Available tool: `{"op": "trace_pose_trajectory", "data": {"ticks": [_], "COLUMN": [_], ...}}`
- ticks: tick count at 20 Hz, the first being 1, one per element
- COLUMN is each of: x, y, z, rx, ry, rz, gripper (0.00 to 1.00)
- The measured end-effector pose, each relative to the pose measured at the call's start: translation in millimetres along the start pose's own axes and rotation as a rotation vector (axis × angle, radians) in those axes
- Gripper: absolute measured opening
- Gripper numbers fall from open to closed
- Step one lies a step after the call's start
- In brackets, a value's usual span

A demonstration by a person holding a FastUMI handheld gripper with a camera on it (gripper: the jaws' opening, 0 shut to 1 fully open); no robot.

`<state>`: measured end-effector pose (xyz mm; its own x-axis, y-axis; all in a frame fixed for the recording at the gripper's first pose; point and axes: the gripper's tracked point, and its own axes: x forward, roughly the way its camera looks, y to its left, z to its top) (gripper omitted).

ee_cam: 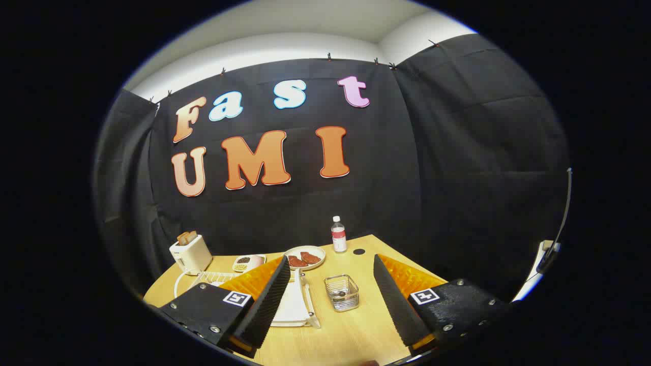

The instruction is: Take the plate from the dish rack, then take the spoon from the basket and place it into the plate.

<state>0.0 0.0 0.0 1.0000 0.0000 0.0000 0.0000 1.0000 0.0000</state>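
My gripper (pixel 331 268) hovers above the wooden table (pixel 366 330), open, with nothing between its fingers. A small wire basket (pixel 342 292) stands on the table between the fingers, and a spoon (pixel 339 294) lies inside it. The white dish rack (pixel 295 305) sits by the left finger, which hides much of it. I cannot make out a plate standing in the rack.
A white toaster (pixel 190 252) with bread in its slots stands at the far left. Beside it is a small dish (pixel 248 262) of food, then a plate of red food (pixel 304 257) and a water bottle (pixel 338 235) near the far edge.
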Motion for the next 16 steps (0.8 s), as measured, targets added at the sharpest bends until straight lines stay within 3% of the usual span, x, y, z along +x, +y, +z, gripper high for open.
{"op": "trace_pose_trajectory", "data": {"ticks": [11, 16], "x": [-6.1, -0.2], "y": [38.7, 32.5], "z": [7.3, 8.1], "rx": [-0.024, -0.076], "ry": [0.013, 0.01], "rz": [0.078, 0.046], "gripper": [0.97, 0.98]}}
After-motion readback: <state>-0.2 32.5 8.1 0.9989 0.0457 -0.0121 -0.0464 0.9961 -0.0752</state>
